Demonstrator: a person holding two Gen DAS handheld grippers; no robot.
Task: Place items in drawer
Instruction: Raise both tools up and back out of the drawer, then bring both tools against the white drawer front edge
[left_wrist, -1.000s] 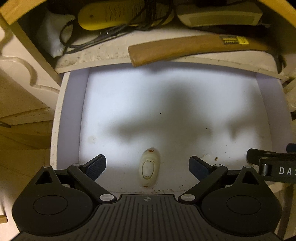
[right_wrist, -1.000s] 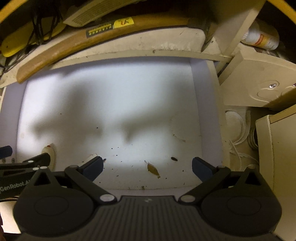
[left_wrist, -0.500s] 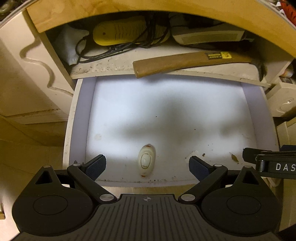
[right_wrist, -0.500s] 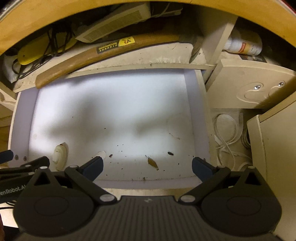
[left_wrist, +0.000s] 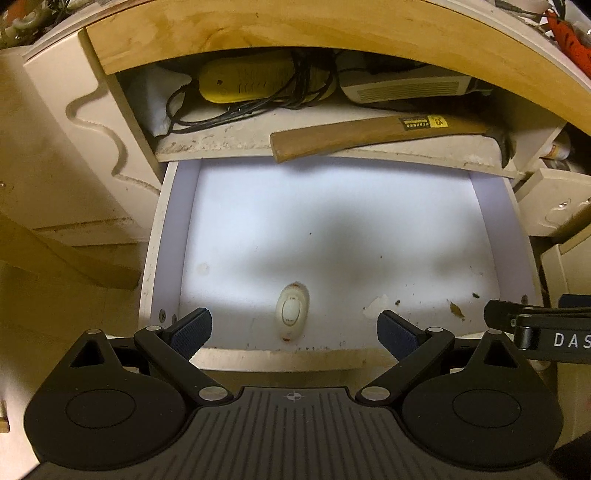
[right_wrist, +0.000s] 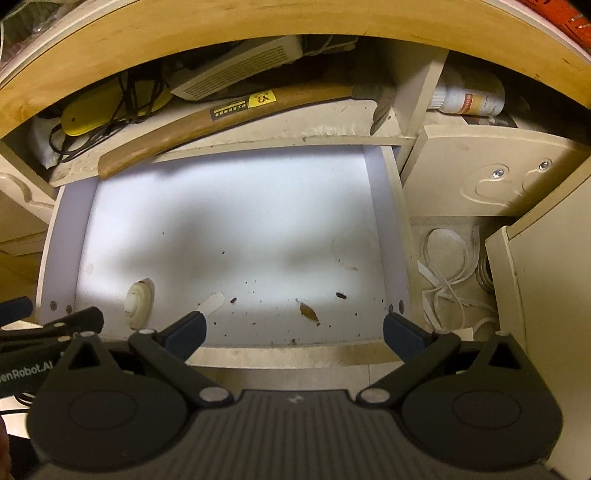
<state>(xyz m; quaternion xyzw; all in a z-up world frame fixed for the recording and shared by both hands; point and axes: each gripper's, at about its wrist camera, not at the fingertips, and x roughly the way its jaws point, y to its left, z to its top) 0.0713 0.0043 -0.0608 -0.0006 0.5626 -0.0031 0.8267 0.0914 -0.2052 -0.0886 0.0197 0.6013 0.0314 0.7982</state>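
A white drawer (left_wrist: 168, 258) (right_wrist: 397, 236) stands pulled out below a shelf. On its floor near the front edge lies a small cream oval item (left_wrist: 292, 312) (right_wrist: 137, 298). My left gripper (left_wrist: 294, 332) is open above the drawer's front edge, just short of the oval item, with nothing between its blue pads. Further right along the same edge, my right gripper (right_wrist: 294, 330) is open and empty. Each gripper's black arm shows at the edge of the other's view.
On the shelf above the drawer lie a wooden-handled hammer (left_wrist: 369, 134) (right_wrist: 207, 122), a yellow device with black cords (left_wrist: 251, 79) and a white box (left_wrist: 406, 86). Crumbs and a dry leaf (right_wrist: 308, 310) lie on the drawer floor. White straps (right_wrist: 448, 273) lie beside the drawer.
Both grippers have pulled back and up from inside the drawer, so the whole drawer, the shelf and the wooden edge above have come into view. The oval item stays in place.
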